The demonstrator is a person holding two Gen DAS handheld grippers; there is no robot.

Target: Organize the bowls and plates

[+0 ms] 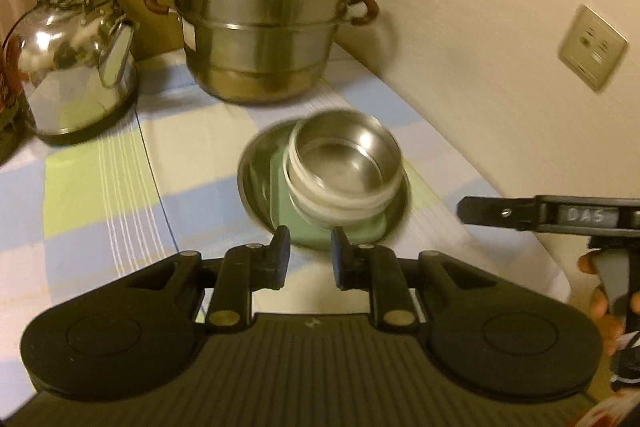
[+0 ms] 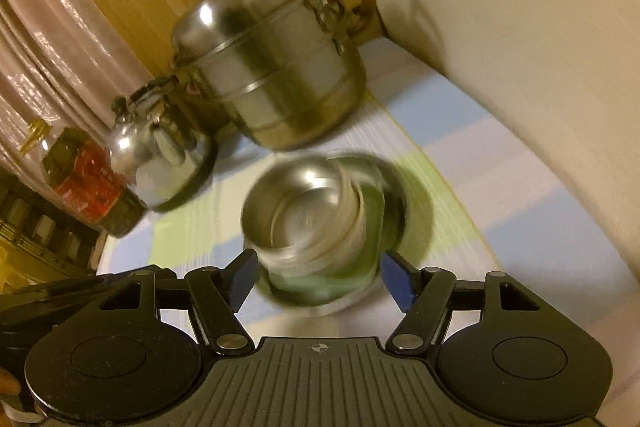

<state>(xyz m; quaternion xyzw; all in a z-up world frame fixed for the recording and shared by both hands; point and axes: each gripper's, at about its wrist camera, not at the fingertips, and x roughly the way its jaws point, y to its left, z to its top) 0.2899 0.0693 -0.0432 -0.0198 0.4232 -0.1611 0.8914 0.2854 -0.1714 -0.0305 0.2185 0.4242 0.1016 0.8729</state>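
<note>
While both tools (image 1: pixel 311 255) (image 2: pixel 318 277) gape empty, steamer pot (image 1: pixel 264 23) and kettle (image 1: pixel 76 67) (both steel) stand behind the stacked bowls (image 1: pixel 344 163).

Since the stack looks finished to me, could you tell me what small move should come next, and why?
Probably draw both grippers clear: the steel bowl sits nested in the white bowl on the green plate, and the left gripper and right gripper hold nothing.
</note>
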